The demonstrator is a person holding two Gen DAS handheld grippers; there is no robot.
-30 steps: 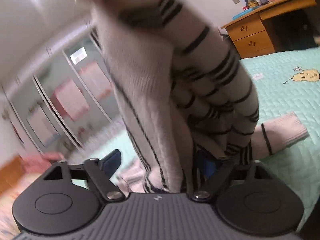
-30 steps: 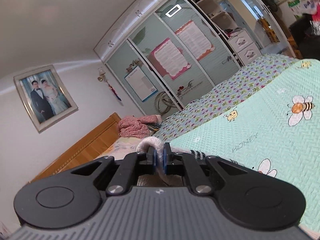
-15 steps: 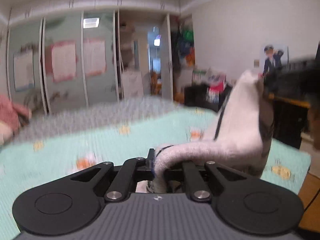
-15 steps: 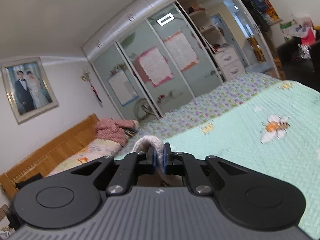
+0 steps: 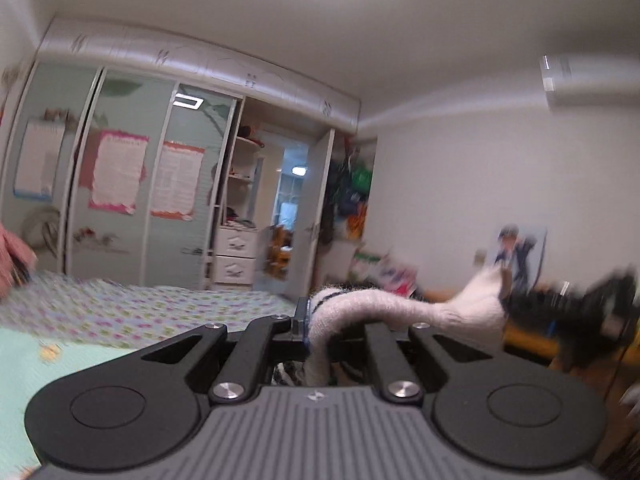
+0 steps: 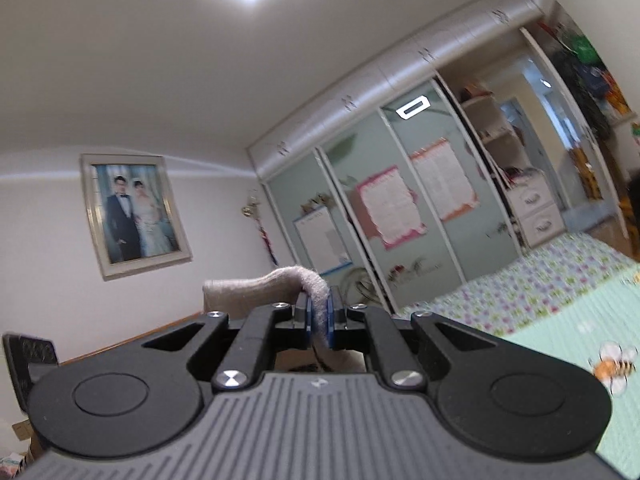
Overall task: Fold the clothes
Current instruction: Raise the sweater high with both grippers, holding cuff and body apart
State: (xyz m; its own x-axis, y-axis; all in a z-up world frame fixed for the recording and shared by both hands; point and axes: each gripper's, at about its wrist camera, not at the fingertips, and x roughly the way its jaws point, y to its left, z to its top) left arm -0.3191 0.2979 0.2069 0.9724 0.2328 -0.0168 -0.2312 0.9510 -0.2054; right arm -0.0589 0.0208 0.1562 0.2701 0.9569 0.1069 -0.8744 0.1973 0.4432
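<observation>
Both your tongs pinch the white knit garment (image 5: 400,312): left gripper (image 5: 316,330), right gripper (image 6: 319,318). No writing reads clearly. Since a second ago, your left gripper has closed on it, raised above the bed (image 6: 560,308).

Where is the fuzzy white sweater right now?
The sweater is up in the air, pinched in the left tool and stretching right to the right tool, with the green bedspread below.

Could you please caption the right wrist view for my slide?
Right claw shut on a fold of pale knit garment, held above the green bee-print bedspread.
</observation>
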